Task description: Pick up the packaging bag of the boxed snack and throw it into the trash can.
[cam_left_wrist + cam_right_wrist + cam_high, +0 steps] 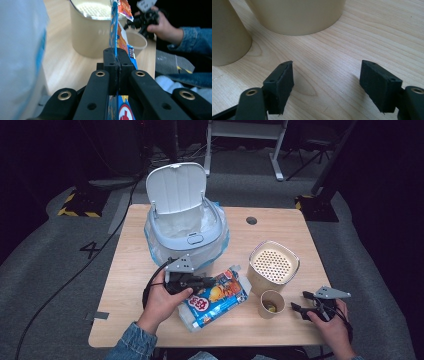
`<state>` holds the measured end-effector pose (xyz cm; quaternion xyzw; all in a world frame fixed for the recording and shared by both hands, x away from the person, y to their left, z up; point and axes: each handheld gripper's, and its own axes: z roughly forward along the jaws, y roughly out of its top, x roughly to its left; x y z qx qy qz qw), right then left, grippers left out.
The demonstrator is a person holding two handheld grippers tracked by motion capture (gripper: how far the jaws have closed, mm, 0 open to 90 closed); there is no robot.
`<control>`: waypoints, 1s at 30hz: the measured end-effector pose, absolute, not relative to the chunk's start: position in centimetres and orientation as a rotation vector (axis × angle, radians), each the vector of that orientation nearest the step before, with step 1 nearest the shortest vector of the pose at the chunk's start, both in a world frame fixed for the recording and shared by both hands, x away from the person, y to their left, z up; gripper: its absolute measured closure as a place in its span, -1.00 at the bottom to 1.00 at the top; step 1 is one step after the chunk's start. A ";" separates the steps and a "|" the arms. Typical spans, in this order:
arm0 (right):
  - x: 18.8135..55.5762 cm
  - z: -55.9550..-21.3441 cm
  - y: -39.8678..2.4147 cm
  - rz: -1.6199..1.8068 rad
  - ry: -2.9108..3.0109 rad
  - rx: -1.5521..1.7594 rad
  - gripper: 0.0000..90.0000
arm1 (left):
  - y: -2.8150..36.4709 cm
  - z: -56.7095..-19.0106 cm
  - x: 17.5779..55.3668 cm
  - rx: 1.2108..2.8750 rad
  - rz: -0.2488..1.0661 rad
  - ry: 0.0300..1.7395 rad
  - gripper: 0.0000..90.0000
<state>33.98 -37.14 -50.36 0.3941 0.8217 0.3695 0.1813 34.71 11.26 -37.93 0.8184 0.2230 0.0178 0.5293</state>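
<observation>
A blue and orange snack bag (216, 299) lies tilted over the table's front, one edge lifted. My left gripper (210, 281) is shut on that edge; in the left gripper view the jaws (116, 58) pinch the thin bag (121, 40), which stands upright between them. My right gripper (298, 301) hovers low at the front right, jaws open with nothing between them, just right of a paper cup (271, 304). In the right gripper view the open gripper (327, 82) hangs over bare wood, with the cup (227, 37) at the left.
A white bin (185, 227) with its lid raised and a plastic liner stands at the back left of the wooden table (280, 227). A beige container (274, 265) with a perforated top sits behind the cup. The floor around is dark.
</observation>
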 end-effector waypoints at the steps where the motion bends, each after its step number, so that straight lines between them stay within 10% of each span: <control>1: 34.0 -50.4 -37.1 1.043 2.320 1.113 -0.39 | 11.4 -37.6 34.7 1.948 0.059 0.527 0.97; 30: 34.0 -50.4 -37.1 1.043 2.320 1.113 -0.39 | 12.0 -28.5 35.2 1.785 0.284 0.462 0.97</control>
